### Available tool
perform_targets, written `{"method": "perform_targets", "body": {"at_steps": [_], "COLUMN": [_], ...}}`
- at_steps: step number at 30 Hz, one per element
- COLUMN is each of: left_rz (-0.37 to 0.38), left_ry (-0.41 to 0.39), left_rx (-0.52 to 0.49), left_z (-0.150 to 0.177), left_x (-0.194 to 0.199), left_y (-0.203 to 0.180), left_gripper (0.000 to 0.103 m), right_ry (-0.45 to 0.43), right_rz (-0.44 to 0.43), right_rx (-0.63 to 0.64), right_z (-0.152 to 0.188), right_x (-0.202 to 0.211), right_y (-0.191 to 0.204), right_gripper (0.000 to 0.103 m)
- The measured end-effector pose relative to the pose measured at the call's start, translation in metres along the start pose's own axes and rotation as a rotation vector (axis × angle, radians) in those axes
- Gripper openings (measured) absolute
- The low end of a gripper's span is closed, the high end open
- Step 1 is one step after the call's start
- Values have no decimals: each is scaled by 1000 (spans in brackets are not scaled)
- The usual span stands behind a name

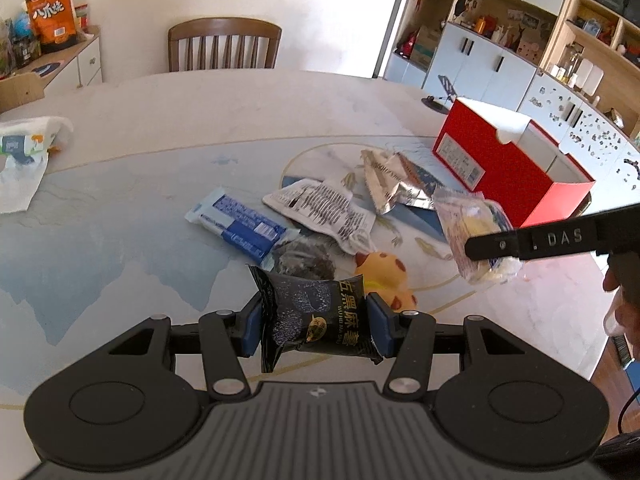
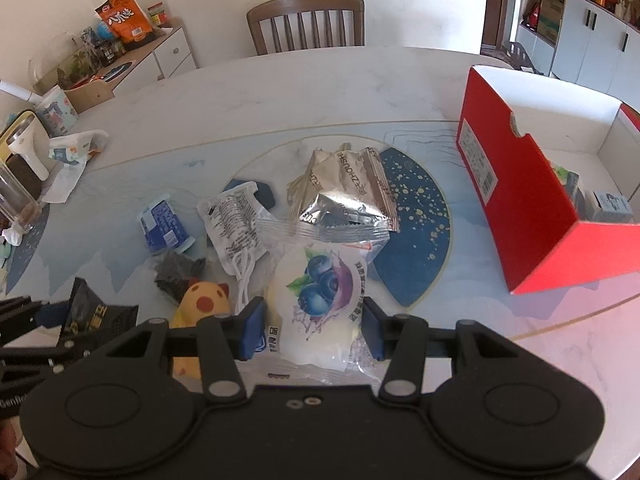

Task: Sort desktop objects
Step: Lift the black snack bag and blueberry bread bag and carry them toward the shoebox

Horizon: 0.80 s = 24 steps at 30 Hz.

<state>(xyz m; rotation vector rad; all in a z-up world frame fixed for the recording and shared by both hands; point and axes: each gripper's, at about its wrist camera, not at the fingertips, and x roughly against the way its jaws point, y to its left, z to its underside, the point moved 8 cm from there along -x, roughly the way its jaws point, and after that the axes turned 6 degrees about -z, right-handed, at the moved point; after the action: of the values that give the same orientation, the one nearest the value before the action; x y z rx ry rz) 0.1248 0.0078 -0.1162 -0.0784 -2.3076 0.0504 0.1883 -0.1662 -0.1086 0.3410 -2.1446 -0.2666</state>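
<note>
My left gripper (image 1: 314, 322) is shut on a black snack packet (image 1: 316, 316), lifted above the table; the same packet (image 2: 94, 318) shows at the left of the right wrist view. My right gripper (image 2: 314, 330) is shut on a clear blueberry pastry packet (image 2: 320, 300), which hangs in the air at the right of the left wrist view (image 1: 476, 236). On the table below lie a blue packet (image 1: 240, 226), a white printed pouch (image 1: 324, 210), a silver foil bag (image 1: 396, 186), a dark scrubber (image 1: 304, 260) and a yellow toy (image 1: 386, 278). A red box (image 2: 524, 200) stands open at the right.
Inside the red box lie a few small packs (image 2: 608, 204). A wooden chair (image 1: 224, 46) stands behind the table. A patterned plastic bag (image 1: 28, 152) lies at the far left. A glass jar (image 2: 16, 196) and cups stand at the left edge. A phone stand (image 1: 442, 96) is behind the box.
</note>
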Motion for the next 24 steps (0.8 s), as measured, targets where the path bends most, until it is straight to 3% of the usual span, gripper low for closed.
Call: {"method": "perform_targets", "body": {"at_steps": [24], "left_rz": [132], "left_ry": [-86], "left_rx": [-108], "left_z": [-68], "left_x": [28], "left_y": [-66], "left_gripper": [52], "right_ry": [-124], "right_rz": [30], "right_rx": [-84], "right_z": [-8], "right_x": [75], "right_y": [-32], "right_gripper": [49]}}
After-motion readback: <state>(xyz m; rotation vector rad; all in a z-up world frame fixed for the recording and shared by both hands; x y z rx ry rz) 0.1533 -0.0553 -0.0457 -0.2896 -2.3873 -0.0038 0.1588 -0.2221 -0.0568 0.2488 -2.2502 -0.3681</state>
